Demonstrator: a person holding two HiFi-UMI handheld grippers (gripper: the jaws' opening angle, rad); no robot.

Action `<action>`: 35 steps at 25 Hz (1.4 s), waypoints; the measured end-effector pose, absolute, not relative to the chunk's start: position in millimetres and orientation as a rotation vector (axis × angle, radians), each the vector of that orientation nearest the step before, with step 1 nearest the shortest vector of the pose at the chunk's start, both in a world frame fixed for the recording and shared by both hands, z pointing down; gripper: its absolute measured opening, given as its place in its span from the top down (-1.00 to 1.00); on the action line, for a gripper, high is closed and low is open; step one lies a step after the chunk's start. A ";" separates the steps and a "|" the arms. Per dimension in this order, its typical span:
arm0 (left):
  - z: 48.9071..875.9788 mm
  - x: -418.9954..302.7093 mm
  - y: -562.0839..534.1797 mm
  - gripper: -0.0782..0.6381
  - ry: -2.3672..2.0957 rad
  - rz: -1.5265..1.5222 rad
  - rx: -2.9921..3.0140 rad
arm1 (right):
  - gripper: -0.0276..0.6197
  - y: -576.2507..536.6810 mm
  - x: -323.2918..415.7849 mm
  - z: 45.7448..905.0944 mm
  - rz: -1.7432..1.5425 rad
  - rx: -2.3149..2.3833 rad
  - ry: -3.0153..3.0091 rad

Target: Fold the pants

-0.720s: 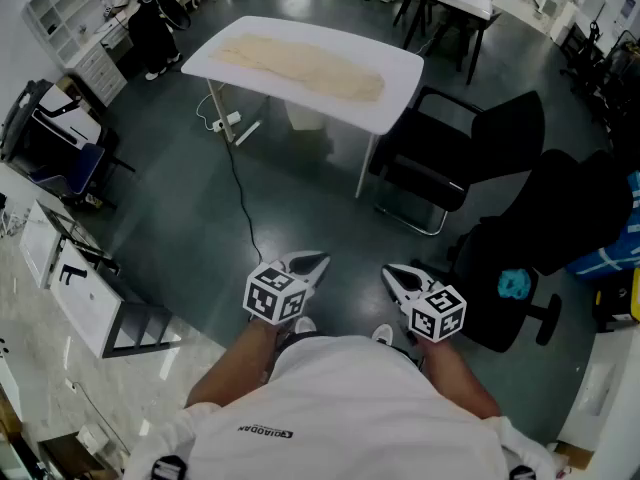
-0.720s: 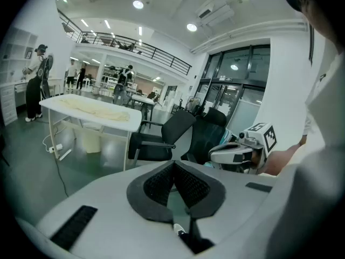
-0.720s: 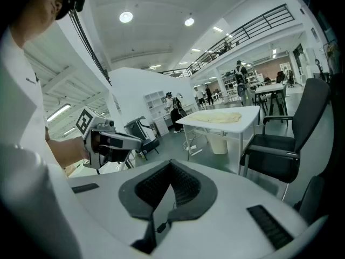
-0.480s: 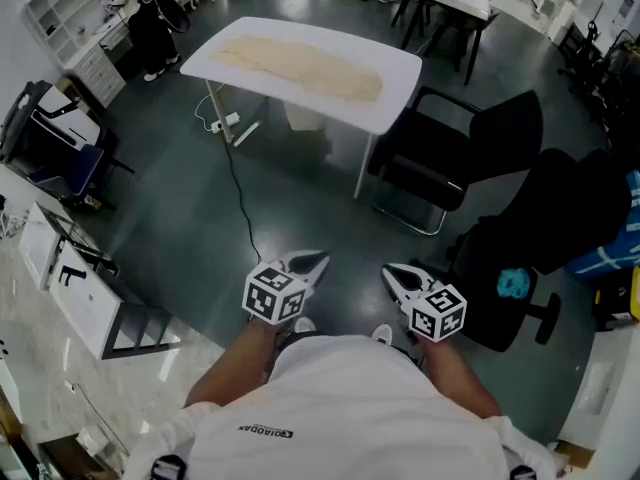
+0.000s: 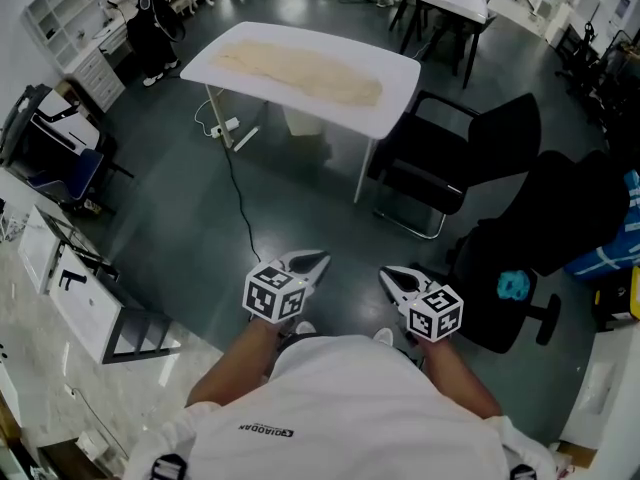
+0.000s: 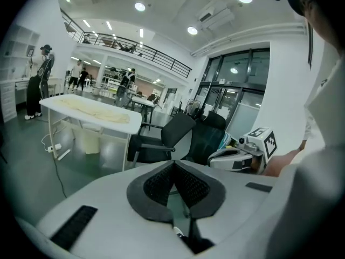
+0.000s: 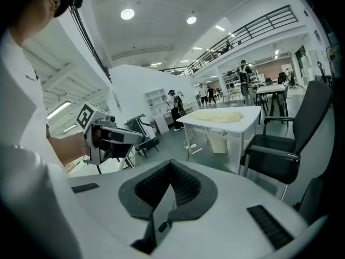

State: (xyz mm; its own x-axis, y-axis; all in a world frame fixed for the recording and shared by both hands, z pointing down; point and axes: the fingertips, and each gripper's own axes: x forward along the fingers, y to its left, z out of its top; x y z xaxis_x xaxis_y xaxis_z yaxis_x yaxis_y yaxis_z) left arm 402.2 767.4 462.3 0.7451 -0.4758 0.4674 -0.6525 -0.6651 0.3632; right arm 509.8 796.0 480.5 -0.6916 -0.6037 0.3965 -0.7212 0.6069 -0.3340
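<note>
Cream-coloured pants [image 5: 300, 68] lie stretched out flat along a white table [image 5: 400, 98] several steps ahead; they also show far off as the pants [image 6: 97, 108] in the left gripper view and the pants [image 7: 218, 115] in the right gripper view. My left gripper [image 5: 318, 263] and right gripper [image 5: 388, 277] hang close to my body over the dark floor, far from the table. Both have their jaws shut together with nothing between them, as the left gripper [image 6: 173, 164] and the right gripper [image 7: 171, 164] show in their own views.
A black chair [image 5: 460, 158] stands at the table's right end, and a black office chair [image 5: 560, 228] with a teal object [image 5: 514, 285] is nearer on the right. A cable [image 5: 240, 198] runs over the floor from under the table. Shelves and a white cabinet [image 5: 60, 268] line the left side.
The view has shifted slightly; the table sits a little lower in the picture. Both grippers stay shut and hold their places.
</note>
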 end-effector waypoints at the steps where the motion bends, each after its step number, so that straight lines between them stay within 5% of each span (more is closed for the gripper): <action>1: 462.1 400.2 766.4 0.70 -0.851 0.437 2.414 | 0.86 795.8 508.2 480.9 0.703 1.087 -2.589; 35: 465.3 261.8 738.8 0.70 -0.882 0.461 2.476 | 0.86 760.8 367.9 476.1 0.654 1.091 -2.592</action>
